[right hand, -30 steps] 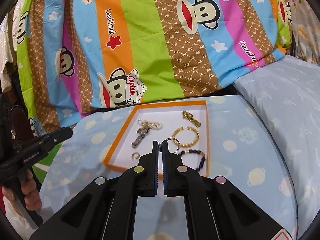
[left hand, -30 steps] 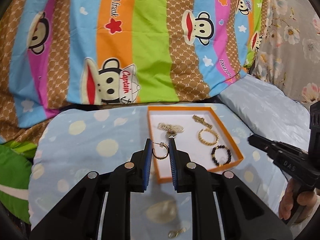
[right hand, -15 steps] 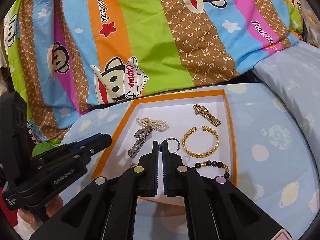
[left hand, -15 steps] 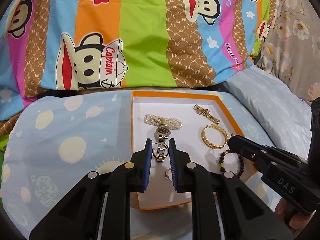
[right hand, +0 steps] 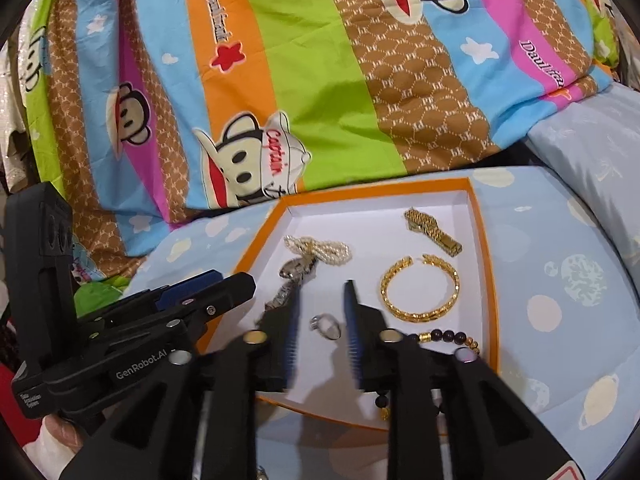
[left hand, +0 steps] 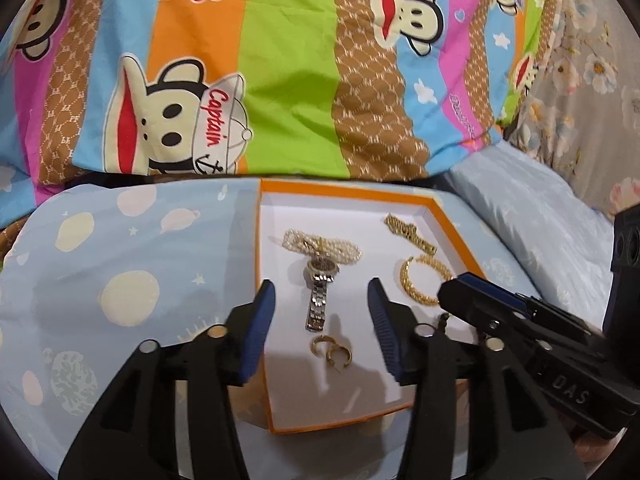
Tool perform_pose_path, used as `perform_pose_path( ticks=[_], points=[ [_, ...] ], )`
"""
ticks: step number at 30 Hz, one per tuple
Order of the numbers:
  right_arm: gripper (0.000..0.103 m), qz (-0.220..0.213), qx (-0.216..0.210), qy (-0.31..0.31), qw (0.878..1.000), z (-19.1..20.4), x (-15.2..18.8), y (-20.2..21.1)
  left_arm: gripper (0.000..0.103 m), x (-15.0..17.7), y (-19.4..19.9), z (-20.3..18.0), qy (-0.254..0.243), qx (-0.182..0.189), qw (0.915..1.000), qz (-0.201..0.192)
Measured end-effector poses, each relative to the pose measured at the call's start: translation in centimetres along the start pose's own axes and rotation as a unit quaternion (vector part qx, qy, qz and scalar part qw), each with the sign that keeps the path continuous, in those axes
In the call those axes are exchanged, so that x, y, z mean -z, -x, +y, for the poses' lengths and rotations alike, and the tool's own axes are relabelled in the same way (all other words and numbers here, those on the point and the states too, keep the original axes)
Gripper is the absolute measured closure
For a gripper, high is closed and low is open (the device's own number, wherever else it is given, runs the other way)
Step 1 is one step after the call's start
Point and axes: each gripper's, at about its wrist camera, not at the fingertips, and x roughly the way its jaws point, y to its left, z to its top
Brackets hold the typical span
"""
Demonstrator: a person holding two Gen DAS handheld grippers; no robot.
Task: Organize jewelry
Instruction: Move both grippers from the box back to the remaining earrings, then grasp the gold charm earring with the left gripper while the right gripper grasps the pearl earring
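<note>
An orange-rimmed white tray [left hand: 258,240] [right hand: 486,248] lies on the blue bedspread. In it lie a pearl strand [left hand: 320,245] [right hand: 320,248], a silver watch [left hand: 320,292] [right hand: 286,284], a gold watch band [left hand: 410,234] [right hand: 432,231], a gold bangle [left hand: 420,280] [right hand: 420,290] and a dark bead bracelet [right hand: 448,338]. My left gripper [left hand: 322,296] is open above two gold hoop earrings [left hand: 331,350] lying in the tray. My right gripper [right hand: 322,306] is open over a silver ring [right hand: 326,326] lying in the tray.
A striped monkey-print quilt [left hand: 280,80] [right hand: 320,80] is bunched behind the tray. A pale blue pillow [left hand: 540,216] lies to the right. The other gripper shows in each view, at the right in the left wrist view [left hand: 520,320] and at the left in the right wrist view [right hand: 160,304].
Both grippers moved over the tray and opened. The gold hoop earring left the left gripper and the silver ring left the right gripper; both now lie in the tray.
</note>
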Motion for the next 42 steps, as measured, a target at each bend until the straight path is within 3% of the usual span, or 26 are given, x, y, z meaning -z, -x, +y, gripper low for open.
perform_pose_path(
  ticks=[7, 16, 21, 30, 42],
  points=[
    [0.064, -0.037, -0.001, -0.014, 0.999, -0.4, -0.7, 2.5, 0.054, -1.0, 2.2, 1.1, 0.031, 0.002, 0.9993, -0.023],
    [0.064, -0.045, 0.039, 0.021, 0.998, 1.5, 1.8, 7.3, 0.048, 0.8, 8.5, 0.6, 0.004, -0.037, 0.9980, -0.051],
    [0.064, -0.027, 0.044, 0.022, 0.998, 2.3, 5.2, 8.6, 0.048, 4.4, 10.6, 0.4, -0.021, -0.066, 0.9970, -0.035],
    [0.064, 0.008, 0.051, 0.033, 0.998, 3.6, 9.2, 7.7, 0.048, 11.3, 10.1, 0.9, -0.024, -0.071, 0.9969, 0.026],
    [0.064, 0.057, 0.045, 0.055, 0.996, 4.7, 10.7, 5.1, 0.044, 13.0, 8.9, 0.9, -0.028, -0.045, 0.9969, 0.057]
  ],
)
